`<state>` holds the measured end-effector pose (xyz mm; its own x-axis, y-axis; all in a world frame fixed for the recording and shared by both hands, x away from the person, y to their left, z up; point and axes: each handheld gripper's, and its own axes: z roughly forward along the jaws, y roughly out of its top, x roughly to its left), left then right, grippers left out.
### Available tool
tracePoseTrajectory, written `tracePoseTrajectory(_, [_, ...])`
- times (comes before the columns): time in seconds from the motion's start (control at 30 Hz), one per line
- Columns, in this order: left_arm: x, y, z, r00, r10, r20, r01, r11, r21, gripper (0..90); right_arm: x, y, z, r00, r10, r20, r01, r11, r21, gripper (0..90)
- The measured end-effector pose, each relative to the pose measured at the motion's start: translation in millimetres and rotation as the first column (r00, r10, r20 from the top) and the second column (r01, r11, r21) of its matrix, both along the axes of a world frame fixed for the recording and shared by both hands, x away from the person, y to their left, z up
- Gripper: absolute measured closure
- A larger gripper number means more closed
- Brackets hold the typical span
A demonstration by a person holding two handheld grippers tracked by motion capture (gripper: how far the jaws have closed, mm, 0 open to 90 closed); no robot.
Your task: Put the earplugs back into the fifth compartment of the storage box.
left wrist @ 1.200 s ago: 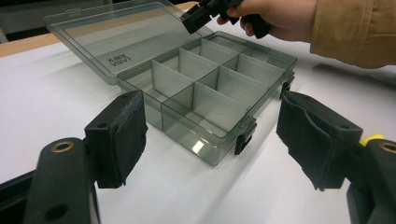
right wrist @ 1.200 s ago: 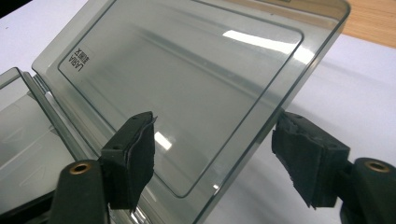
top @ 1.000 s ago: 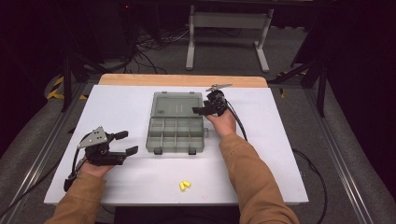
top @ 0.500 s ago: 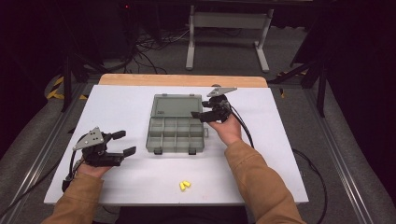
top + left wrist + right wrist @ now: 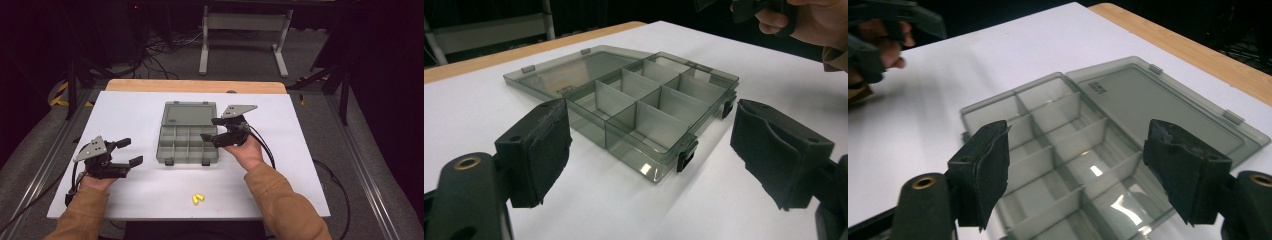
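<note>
- Dark surroundings with cables and a metal stand (image 5: pixel 243 37) on the floor are seen beyond a white surface (image 5: pixel 310 165) that is edged with a wooden strip (image 5: pixel 195 86) at its 12 o'clock side.
- Near the middle of the surface lies a grey see-through box (image 5: pixel 188 142) with its lid (image 5: pixel 188 114) folded flat open toward 12 o'clock; the divided compartments look empty in both gripper views.
- Two black latches (image 5: pixel 686 154) are seen on the box's front edge, at its 6 o'clock side.
- At 6 o'clock from the box, well apart from it, small yellow pieces (image 5: pixel 197 199) lie on the bare surface.
- The left gripper (image 5: pixel 126 152) is held low at 8 o'clock from the box, apart from it and pointed toward it; its jaws have just been opening and stand wide apart, with nothing between them.
- In the left gripper view the box is framed between the two pads (image 5: pixel 540 149), farther off and untouched.
- The right gripper (image 5: pixel 215 129) is held at the box's 3 o'clock edge, raised above the compartments; its jaws have just been opening a little and stand apart, gripping nothing.
- In the right gripper view the compartments are seen below and between the pads (image 5: pixel 990 167), with no contact visible.
- Both forearms are covered by tan sleeves (image 5: pixel 282 200) that enter from 6 o'clock.
</note>
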<state>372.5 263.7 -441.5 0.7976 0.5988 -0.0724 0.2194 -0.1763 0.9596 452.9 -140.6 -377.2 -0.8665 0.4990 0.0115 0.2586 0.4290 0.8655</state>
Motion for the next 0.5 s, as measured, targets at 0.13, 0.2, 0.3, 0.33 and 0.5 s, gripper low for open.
tracePoseTrajectory(0.13, [-2.6,-0.2,-0.9,0.9999,0.008,-0.006,-0.008,0.9997,0.021,13.8,-11.6,3.6,4.8,0.9994,0.033,0.010,-0.032,0.999,-0.012,25.5])
tracePoseTrajectory(0.2, [-3.6,-0.5,-1.7,0.9999,0.009,-0.012,-0.009,0.9997,0.021,12.5,-16.6,5.2,6.0,0.9989,0.044,0.013,-0.044,0.999,-0.029,25.5])
tracePoseTrajectory(0.3, [-4.2,0.2,-2.0,0.9998,0.007,-0.017,-0.006,0.9997,0.022,11.1,-24.0,6.6,6.6,0.9979,0.063,0.014,-0.063,0.997,-0.043,24.9])
tracePoseTrajectory(0.33, [-4.3,0.7,-1.9,0.9999,0.007,-0.012,-0.006,0.9997,0.022,10.7,-26.2,6.4,6.0,0.9976,0.068,0.015,-0.068,0.997,-0.039,24.7])
tracePoseTrajectory(0.5, [-6.6,3.3,-4.5,0.9999,0.003,-0.016,-0.003,1.0000,0.005,7.7,-35.0,4.2,0.5,0.9966,0.082,-0.001,-0.082,0.995,-0.059,20.9])
